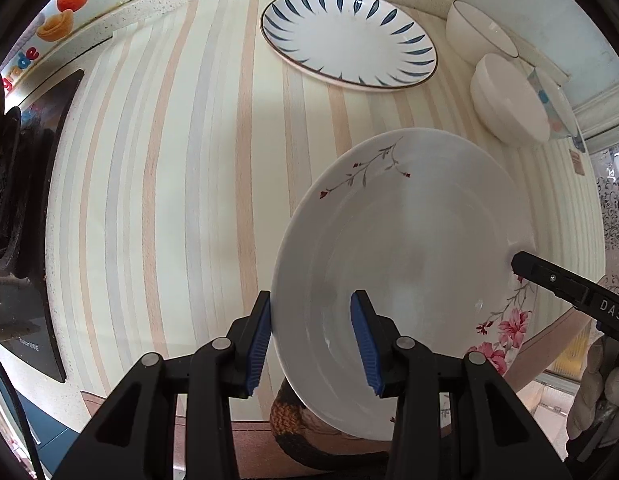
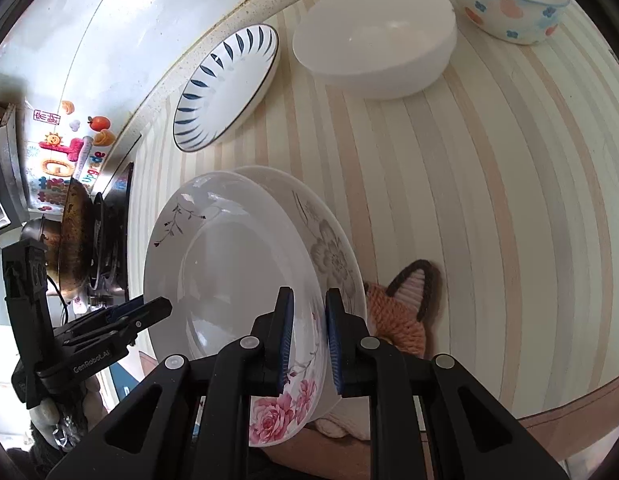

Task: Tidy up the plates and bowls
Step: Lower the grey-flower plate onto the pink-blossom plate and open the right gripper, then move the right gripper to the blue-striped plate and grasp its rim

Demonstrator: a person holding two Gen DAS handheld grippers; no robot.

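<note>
Two floral plates [image 1: 405,264] are sitting stacked at the near edge of the striped countertop [image 1: 169,200], and both tongs are working on them. The left gripper [image 1: 311,340] is straddling the top plate's left rim, its blue pads [image 1: 259,344] standing apart, one outside and one inside the rim; whether they are pressing on it cannot be told. The right gripper [image 2: 309,344] is pinching the opposite rim [image 2: 305,360], its pads nearly closed on the porcelain. A crocheted fox coaster [image 2: 401,312] is peeking out from beneath the stack. Farther back, one blue-leaf plate [image 1: 349,40] is lying flat near the wall. Three bowls are standing to its right: a blue-rimmed white bowl [image 1: 477,36], a plain white bowl [image 2: 377,36], and a dotted bowl [image 2: 505,4].
</note>
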